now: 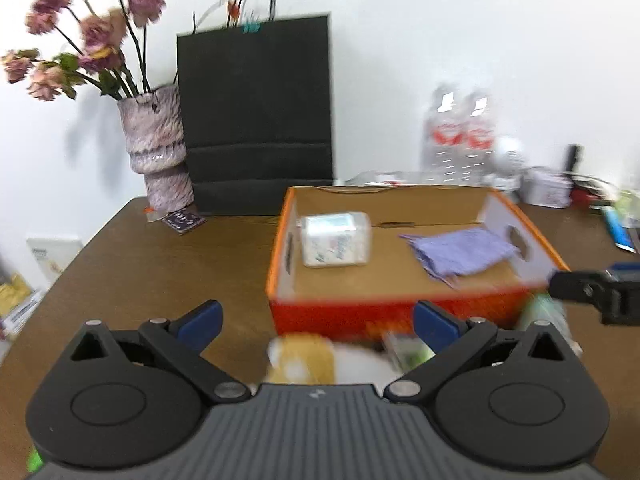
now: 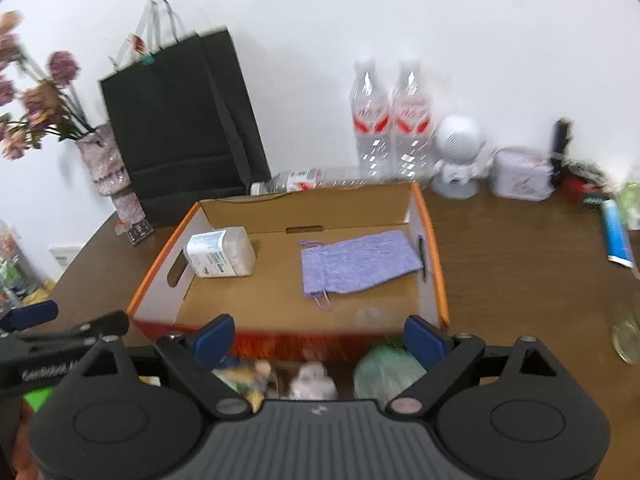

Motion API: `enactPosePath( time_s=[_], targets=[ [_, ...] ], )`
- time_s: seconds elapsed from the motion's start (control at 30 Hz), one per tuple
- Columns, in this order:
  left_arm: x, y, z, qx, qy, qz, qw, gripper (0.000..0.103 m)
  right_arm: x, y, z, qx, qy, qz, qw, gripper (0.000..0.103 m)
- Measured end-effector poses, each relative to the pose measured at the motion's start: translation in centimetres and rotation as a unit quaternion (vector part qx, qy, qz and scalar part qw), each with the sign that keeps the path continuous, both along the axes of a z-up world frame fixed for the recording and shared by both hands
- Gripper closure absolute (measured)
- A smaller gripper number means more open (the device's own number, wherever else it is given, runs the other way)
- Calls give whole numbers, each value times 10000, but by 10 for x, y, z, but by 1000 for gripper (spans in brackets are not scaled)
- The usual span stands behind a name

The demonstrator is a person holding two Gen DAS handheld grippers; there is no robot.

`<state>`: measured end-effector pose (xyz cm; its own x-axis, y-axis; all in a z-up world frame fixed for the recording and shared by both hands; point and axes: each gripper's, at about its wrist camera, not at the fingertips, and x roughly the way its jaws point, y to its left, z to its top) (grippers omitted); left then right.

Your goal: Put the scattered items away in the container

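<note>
The orange cardboard box (image 2: 430,248) sits mid-table holding a white plastic tub (image 2: 220,254) at left and a purple drawstring pouch (image 2: 356,262) at right. Small blurred items lie just near of it. Left gripper (image 1: 318,320) and right gripper (image 2: 318,334) both stand spread, empty.

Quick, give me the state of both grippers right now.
Left gripper: jaws open, holding nothing.
Right gripper: jaws open, holding nothing.
</note>
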<state>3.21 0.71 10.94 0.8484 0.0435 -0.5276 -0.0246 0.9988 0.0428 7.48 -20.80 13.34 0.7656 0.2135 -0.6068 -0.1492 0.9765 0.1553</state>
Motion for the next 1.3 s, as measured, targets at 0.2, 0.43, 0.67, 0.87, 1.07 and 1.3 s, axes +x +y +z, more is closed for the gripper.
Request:
enactPosePath(
  time_s=[0.2, 0.43, 0.67, 0.87, 1.07, 1.3],
  targets=[
    [-87, -6, -71, 8, -59, -79, 10000, 0, -127, 19, -66, -984, -1313, -41, 9864, 0],
    [-99, -4, -98, -400, 403, -149, 9983, 0, -155, 28, -110, -989, -578, 357, 9928, 0],
    [-94, -11, -107, -238, 743, -105, 9969, 0, -150, 23, -125, -732, -171, 182, 9970, 0],
    [-92, -17, -110, -148, 704, -99, 9974, 0, -142, 22, -131, -745, 63, 41, 9972, 0],
    [-87, -15, -110, -206, 723, -125, 9971, 0, -138, 22, -131, -691, 83, 63, 9976, 0],
    [-87, -15, -110, -204, 723, -119, 9971, 0, -137, 22, -131, -686, 86, 62, 9976, 0]
  ],
)
